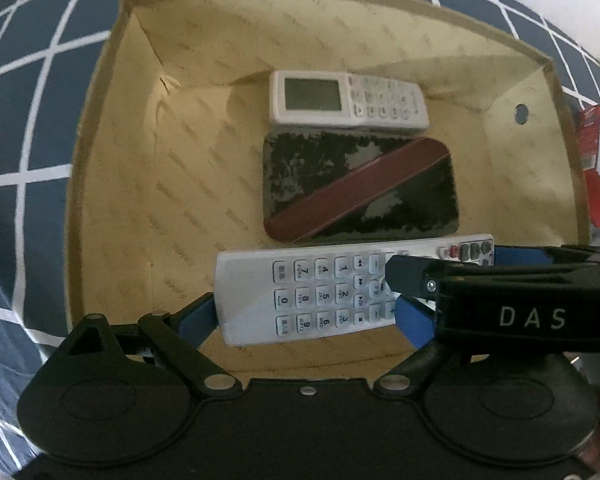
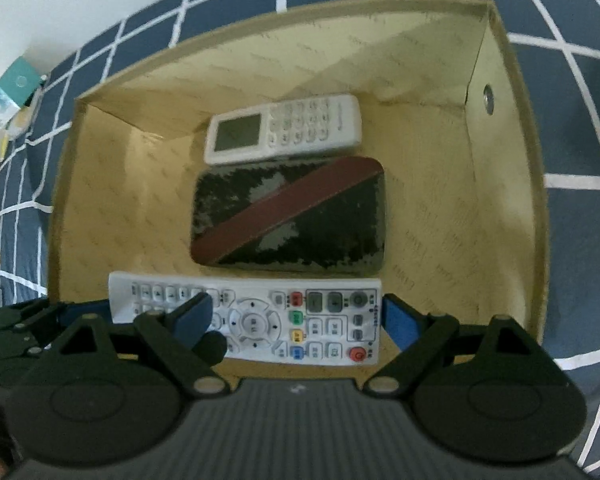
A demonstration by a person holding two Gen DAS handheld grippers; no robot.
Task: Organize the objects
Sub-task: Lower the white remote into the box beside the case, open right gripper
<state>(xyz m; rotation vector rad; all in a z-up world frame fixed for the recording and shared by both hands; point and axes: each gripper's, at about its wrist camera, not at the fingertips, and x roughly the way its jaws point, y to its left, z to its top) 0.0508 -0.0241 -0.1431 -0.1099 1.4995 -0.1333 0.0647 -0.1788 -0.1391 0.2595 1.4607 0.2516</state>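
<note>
- The long white remote (image 1: pixel 324 292) lies flat along the near wall of the cardboard box (image 1: pixel 100 128), its number keys toward one end and its coloured buttons toward the other.
- The left gripper (image 1: pixel 306 314) straddles the number-key end; its blue pads (image 1: pixel 198 320) stand at that end's short edge and over the keys, but contact cannot be judged from this view.
- The right gripper (image 2: pixel 296 316) straddles the coloured-button end (image 2: pixel 328 320) of the same remote. 1 blue pad sits just beyond that end, the other over the middle keys — whether either pad presses on the remote is unclear.
- Both claws stand wide apart and point down into the box; each one's black body reaches into the other's view.
- Just beyond the long remote lies a dark, worn rectangular case (image 1: pixel 360 188) with a reddish-brown diagonal stripe, flat on the box floor.
- Beyond the case, toward the far wall, rests a smaller white remote (image 1: pixel 346 98) with a grey screen, parallel to the other 2 items and close against the case.
- The box is open-topped with tan printed lining and a round hole (image 1: pixel 521 113) in 1 side wall.
- It sits on a navy cloth (image 1: pixel 24 128) crossed by white grid lines.
- A red carton (image 1: pixel 598 168) stands outside the box on one side, and a teal-and-white package (image 2: pixel 14 88) lies off at the cloth's edge.
</note>
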